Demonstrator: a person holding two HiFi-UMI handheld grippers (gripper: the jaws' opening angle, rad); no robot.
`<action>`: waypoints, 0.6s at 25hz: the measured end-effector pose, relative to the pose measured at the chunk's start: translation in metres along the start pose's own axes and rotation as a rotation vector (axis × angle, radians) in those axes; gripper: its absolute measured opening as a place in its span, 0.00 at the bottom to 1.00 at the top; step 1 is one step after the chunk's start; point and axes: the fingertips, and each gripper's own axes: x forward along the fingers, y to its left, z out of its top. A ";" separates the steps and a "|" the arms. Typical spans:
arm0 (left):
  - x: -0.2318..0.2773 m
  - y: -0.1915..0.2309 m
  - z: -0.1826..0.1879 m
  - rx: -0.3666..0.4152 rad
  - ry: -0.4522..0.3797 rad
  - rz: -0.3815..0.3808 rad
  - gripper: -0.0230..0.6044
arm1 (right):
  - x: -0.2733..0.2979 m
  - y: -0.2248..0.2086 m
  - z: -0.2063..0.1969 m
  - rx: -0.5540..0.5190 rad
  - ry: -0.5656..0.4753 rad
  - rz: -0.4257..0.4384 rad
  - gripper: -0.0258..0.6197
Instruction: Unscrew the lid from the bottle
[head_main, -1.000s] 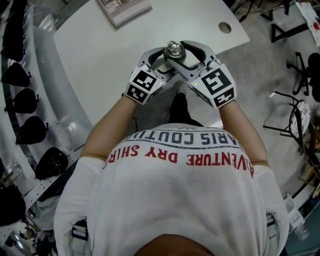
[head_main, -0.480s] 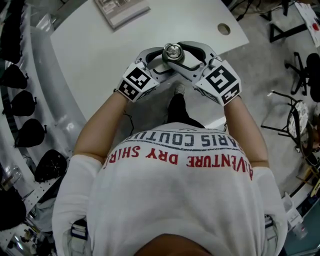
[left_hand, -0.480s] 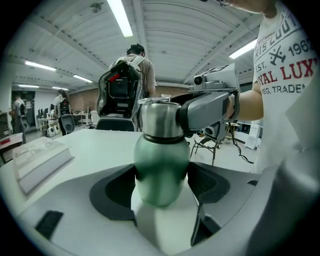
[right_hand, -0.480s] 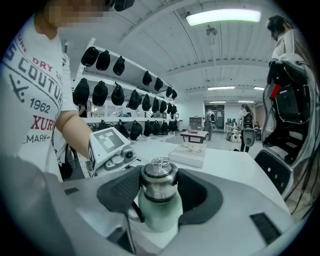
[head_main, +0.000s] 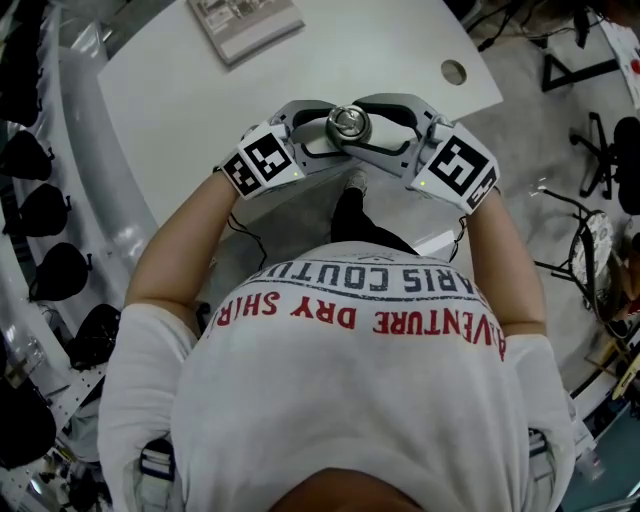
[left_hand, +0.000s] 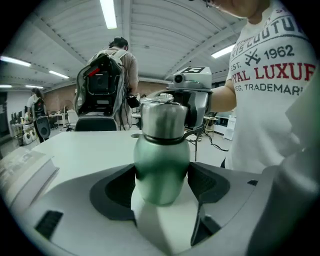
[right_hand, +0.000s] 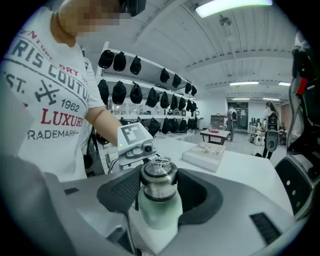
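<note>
A green bottle (left_hand: 161, 167) with a steel lid (head_main: 348, 124) stands at the near edge of the white table (head_main: 190, 110). My left gripper (head_main: 333, 129) comes in from the left, shut on the green body (right_hand: 159, 210); in the left gripper view the left gripper (left_hand: 161, 186) has both dark pads pressed on the bottle's sides. My right gripper (head_main: 364, 126) comes from the right. The right gripper (right_hand: 158, 186) sits higher, its pads shut on the lid (right_hand: 158, 179). The lid (left_hand: 164, 120) sits upright on the neck.
A book (head_main: 245, 22) lies at the table's far side, and a round cable hole (head_main: 453, 72) is at its right corner. A rack of black caps (head_main: 50, 210) runs along the left. Chairs and stands (head_main: 600, 140) fill the floor at right.
Both hands have swung outward and away from the body: the left marker cube went left, the right one right. The grippers now face each other more squarely across the bottle, still gripping.
</note>
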 end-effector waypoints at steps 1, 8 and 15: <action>0.000 0.000 0.000 0.009 0.003 -0.018 0.58 | 0.000 0.001 0.000 -0.010 0.000 0.019 0.41; -0.001 0.000 0.000 0.072 0.016 -0.151 0.58 | 0.002 0.002 0.005 -0.075 -0.004 0.154 0.41; -0.001 0.001 0.000 0.081 0.011 -0.195 0.58 | 0.003 0.001 0.007 -0.099 0.004 0.242 0.41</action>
